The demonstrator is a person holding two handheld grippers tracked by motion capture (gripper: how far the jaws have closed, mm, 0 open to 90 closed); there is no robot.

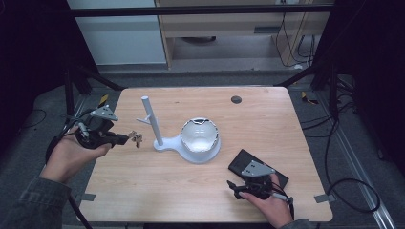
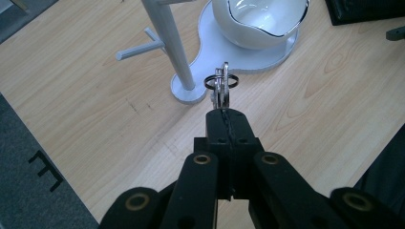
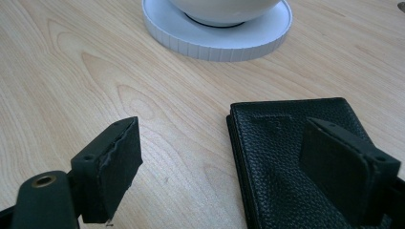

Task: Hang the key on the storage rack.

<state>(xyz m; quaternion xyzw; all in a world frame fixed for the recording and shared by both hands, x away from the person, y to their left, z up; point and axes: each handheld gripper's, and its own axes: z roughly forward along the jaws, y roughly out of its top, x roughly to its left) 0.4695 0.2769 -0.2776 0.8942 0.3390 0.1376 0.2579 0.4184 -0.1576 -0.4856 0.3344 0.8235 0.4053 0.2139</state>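
My left gripper (image 1: pixel 123 139) is held above the table's left side, shut on a small bunch of keys on a ring (image 1: pixel 136 139). In the left gripper view the keys (image 2: pixel 222 85) stick out past the closed jaws of that gripper (image 2: pixel 224 116), pointing toward the white stand (image 2: pixel 174 52). The stand has an upright post with a side peg (image 1: pixel 152 120) and a flat base carrying a white bowl (image 1: pixel 199 134). My right gripper (image 1: pixel 246 180) rests low at the front right, open. A black leather wallet (image 3: pixel 291 157) lies flat under its right jaw; nothing is gripped by this gripper (image 3: pixel 229 164).
The wallet (image 1: pixel 260 167) lies on the wooden table (image 1: pixel 157 186) right of the bowl. A dark round hole (image 1: pixel 236 99) sits near the table's far edge. Cables trail on the floor at the right. The stand's round base (image 3: pixel 217 33) is just beyond the wallet.
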